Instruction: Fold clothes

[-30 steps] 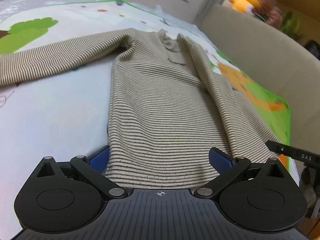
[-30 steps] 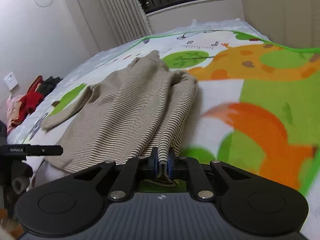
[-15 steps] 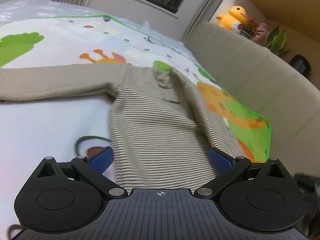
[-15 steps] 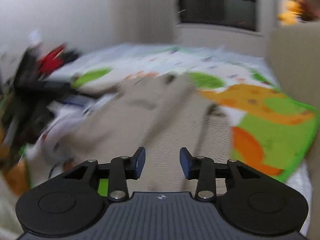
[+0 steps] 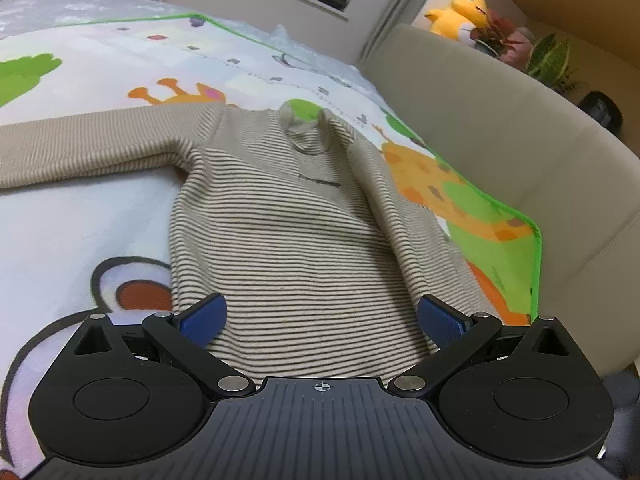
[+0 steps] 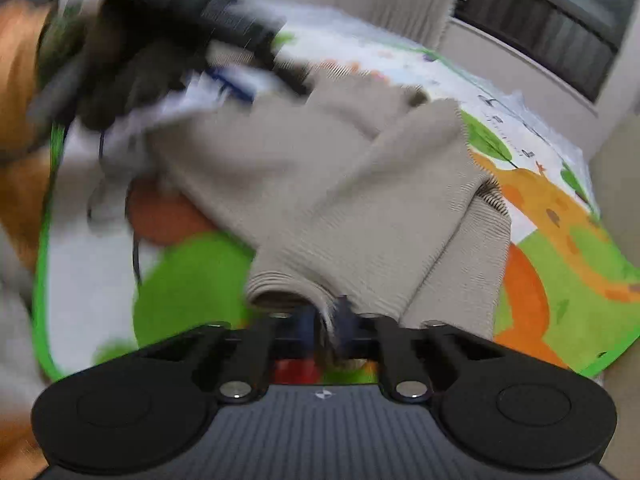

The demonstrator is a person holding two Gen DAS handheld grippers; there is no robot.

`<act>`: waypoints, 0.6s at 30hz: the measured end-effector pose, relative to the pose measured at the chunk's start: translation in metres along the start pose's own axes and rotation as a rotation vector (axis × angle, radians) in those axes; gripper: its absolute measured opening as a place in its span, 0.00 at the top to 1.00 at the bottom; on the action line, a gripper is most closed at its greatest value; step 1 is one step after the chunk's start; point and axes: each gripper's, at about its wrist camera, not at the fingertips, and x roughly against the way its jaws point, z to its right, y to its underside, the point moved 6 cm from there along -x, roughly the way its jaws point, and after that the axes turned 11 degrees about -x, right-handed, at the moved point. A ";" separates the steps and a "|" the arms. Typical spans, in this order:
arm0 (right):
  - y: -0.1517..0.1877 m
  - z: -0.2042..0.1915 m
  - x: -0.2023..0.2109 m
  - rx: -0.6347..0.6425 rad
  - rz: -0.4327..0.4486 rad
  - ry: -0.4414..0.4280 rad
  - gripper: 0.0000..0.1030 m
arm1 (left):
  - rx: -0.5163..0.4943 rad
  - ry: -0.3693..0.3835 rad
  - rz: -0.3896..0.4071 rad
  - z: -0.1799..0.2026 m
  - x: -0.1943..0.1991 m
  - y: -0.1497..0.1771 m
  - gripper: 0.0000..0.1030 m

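Roughly early stage: right gripper [image 6: 328, 320] pinching sweater [image 5: 296, 248] cuff, left gripper [image 5: 320, 320] spread over hem, other sleeve unfolded, body fold pending.

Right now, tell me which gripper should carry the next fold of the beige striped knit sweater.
Right. The right gripper is shut on the beige striped knit sweater at its edge; the left gripper hovers open, holding nothing.

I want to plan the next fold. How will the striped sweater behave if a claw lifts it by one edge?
Probably floppy: the striped sweater already sags in soft folds on the blanket. It likely hangs and stretches rather than holding shape, since the ribbed knit bunches where the right claw pinches it. It seems unlikely to slip out, as knit looks grippy.
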 end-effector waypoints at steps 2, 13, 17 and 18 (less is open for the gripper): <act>-0.032 0.033 0.013 -0.093 0.097 0.044 0.93 | -0.005 0.002 -0.006 0.000 -0.003 0.000 0.00; -0.169 0.294 0.087 -0.554 0.517 0.606 0.97 | -0.045 0.041 0.003 0.002 -0.012 -0.012 0.00; -0.182 0.305 0.060 -0.571 0.507 0.642 0.97 | -0.066 0.054 -0.002 0.003 -0.018 -0.014 0.00; -0.182 0.305 0.049 -0.568 0.493 0.652 0.97 | -0.071 0.055 -0.005 0.003 -0.019 -0.014 0.00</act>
